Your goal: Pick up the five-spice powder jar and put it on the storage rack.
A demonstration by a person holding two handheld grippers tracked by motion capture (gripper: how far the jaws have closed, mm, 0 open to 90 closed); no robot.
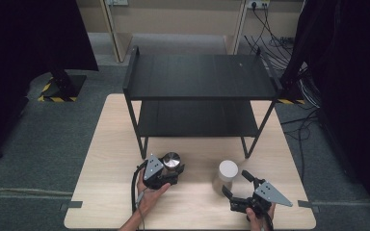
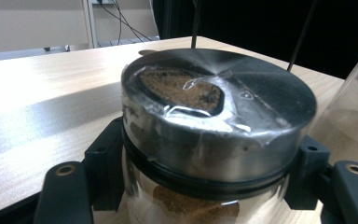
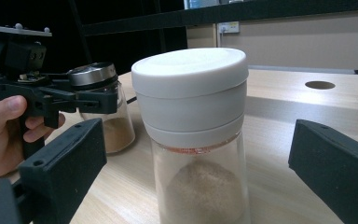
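You are working in a lab-style recording bay, not a home. A small pale wood table (image 1: 192, 202) stands on grey carpet (image 1: 43, 144), with a bare black two-tier shelf (image 1: 200, 77) as the fixture on it. Black curtains (image 1: 24, 43) close off both sides. Loose cables (image 1: 298, 120) run across the floor to a wall socket (image 1: 258, 5). Yellow-black hazard tape (image 1: 53, 98) marks a stand base (image 1: 67, 82) at the left.

metal-lid jar (image 1: 171, 162) left | white-lid jar (image 1: 226, 175) right | shelf rack (image 1: 200, 77) behind both, on table (image 1: 111, 144)
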